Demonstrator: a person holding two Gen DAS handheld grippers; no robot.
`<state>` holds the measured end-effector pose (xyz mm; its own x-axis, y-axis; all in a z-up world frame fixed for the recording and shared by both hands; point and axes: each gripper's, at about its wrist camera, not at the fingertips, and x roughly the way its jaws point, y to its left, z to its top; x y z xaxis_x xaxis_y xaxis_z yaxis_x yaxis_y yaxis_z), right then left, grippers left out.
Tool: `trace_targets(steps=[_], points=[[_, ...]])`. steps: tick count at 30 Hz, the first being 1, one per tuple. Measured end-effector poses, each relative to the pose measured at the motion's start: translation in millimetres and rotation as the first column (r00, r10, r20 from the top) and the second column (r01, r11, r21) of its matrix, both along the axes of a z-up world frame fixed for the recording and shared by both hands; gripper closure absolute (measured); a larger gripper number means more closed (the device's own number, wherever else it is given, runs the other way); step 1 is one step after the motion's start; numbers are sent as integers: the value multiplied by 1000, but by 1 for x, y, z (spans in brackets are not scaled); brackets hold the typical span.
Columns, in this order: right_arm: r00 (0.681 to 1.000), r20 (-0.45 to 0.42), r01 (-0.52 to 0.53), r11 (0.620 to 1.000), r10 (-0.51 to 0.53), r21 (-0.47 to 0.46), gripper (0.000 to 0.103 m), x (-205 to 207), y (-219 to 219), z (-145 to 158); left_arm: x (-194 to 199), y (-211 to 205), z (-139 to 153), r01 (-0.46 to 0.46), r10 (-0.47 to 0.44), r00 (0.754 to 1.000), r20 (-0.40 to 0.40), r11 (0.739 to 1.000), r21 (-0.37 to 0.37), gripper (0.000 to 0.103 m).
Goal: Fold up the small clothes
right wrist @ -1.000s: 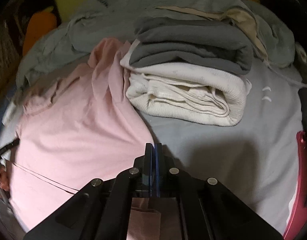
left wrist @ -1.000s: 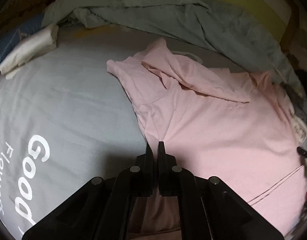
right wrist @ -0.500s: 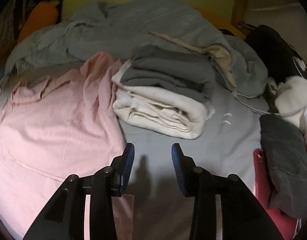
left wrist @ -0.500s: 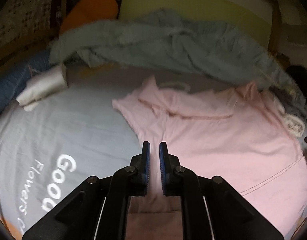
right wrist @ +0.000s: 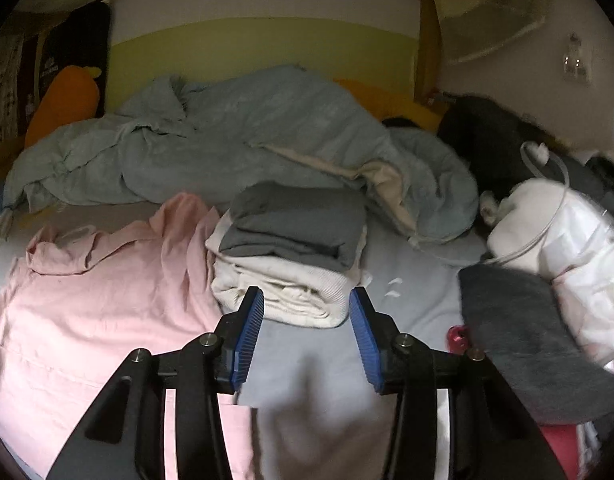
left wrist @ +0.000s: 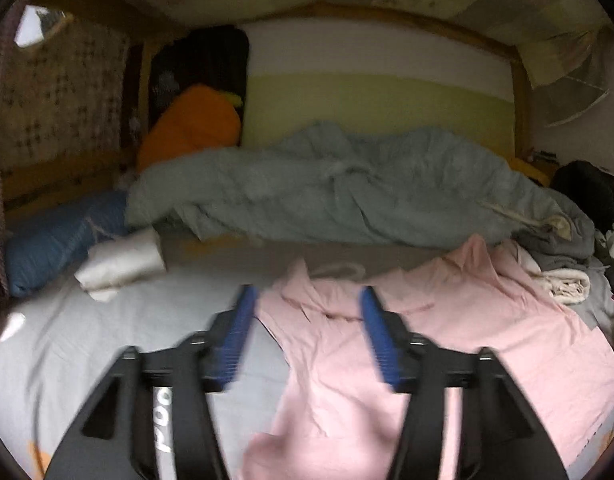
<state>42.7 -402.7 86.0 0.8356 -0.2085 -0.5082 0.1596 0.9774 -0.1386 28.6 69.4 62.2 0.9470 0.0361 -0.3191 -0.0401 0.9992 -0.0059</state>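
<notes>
A pink shirt (left wrist: 447, 344) lies spread on the grey bed sheet (left wrist: 87, 344), its collar end crumpled toward the far side. My left gripper (left wrist: 307, 300) hangs above its left edge, jaws opening, nothing between the blue pads. In the right wrist view the same pink shirt (right wrist: 87, 312) lies at the left. My right gripper (right wrist: 307, 300) hovers over the sheet (right wrist: 407, 300) beside the shirt's right edge, jaws opening and empty. Just beyond it sits a stack of folded clothes (right wrist: 291, 248), grey on cream.
A rumpled grey-green blanket (left wrist: 347, 188) lies across the far side of the bed. A folded white cloth (left wrist: 123, 264) and a blue pillow (left wrist: 55, 240) sit far left, an orange plush (left wrist: 191, 128) behind. At right are a dark grey garment (right wrist: 519, 340) and a white bundle (right wrist: 567, 248).
Both grippers were shut on the pink shirt's near edge; they have let go, opened, and risen, tilting up so that the headboard and wall come into view.
</notes>
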Motion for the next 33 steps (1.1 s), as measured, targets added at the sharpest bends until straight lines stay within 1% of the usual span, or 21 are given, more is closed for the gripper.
trace_targets(steps=[1, 2, 3, 4, 5, 6, 7, 9, 10, 13, 15, 17, 18, 20, 22, 24, 28, 32, 33], points=[[1000, 10, -5, 1000, 5, -12, 57, -2, 2, 2, -4, -1, 3, -3, 3, 1000, 19, 1000, 7, 33], [1000, 21, -9, 1000, 9, -20, 57, -5, 3, 3, -9, -1, 6, -6, 5, 1000, 29, 1000, 11, 27], [1000, 29, -11, 1000, 11, -22, 55, -9, 5, 5, -13, -2, 9, -12, 12, 999, 34, 1000, 9, 24], [999, 38, -16, 1000, 17, -16, 54, -14, 6, 7, -17, -2, 11, -11, 11, 999, 32, 1000, -2, 24], [999, 41, -21, 1000, 22, -12, 53, -17, 8, 7, -23, -3, 13, 15, -15, 999, 35, 1000, -19, 23], [999, 42, -29, 1000, 29, -4, 53, -22, 10, 7, -28, -5, 15, 40, -38, 998, 46, 999, -26, 20], [998, 41, -41, 999, 41, 3, 52, -28, 13, 7, -35, -9, 16, 45, -45, 997, 61, 999, -14, 17], [997, 34, -71, 997, 71, 10, 49, -37, 19, 6, -45, -19, 16, 54, -56, 995, 87, 998, 21, 2], [996, 32, -86, 996, 86, 5, 48, -42, 24, 4, -49, -25, 16, 69, -72, 993, 91, 997, 32, 0], [993, 28, -110, 994, 110, -7, 47, -54, 36, 0, -56, -38, 14, 87, -91, 993, 71, 995, 56, 0], [993, 19, -120, 993, 120, -5, 46, -59, 41, -3, -59, -41, 12, 83, -85, 995, 58, 996, 43, 0], [992, 3, -128, 992, 128, 0, 34, -65, 45, -9, -62, -41, 10, 89, -89, 995, 38, 996, 9, 0], [992, -2, -124, 992, 124, -4, 27, -68, 46, -11, -64, -40, 9, 90, -90, 995, 33, 996, -6, 0], [994, -10, -108, 994, 108, -15, 23, -74, 49, -17, -68, -39, 7, 79, -79, 996, 38, 997, -9, 0], [995, -25, -100, 995, 100, -8, 19, -79, 49, -20, -71, -38, 6, 52, -52, 998, 46, 999, 8, 0], [995, -40, -91, 996, 91, 19, 19, -84, 47, -24, -72, -36, 5, 29, -29, 999, 34, 1000, 5, 0], [996, -65, -51, 995, 56, 83, 19, -95, 36, -31, -67, -29, -3, 28, -30, 999, -39, 999, -44, 0], [994, -109, 33, 992, -20, 119, 19, -103, 15, -40, -68, -24, -9, 6, -9, 998, -57, 999, -47, 0], [990, -134, 53, 989, -34, 140, 19, -106, 8, -44, -68, -23, -10, 7, -10, 998, -56, 999, -52, 0]])
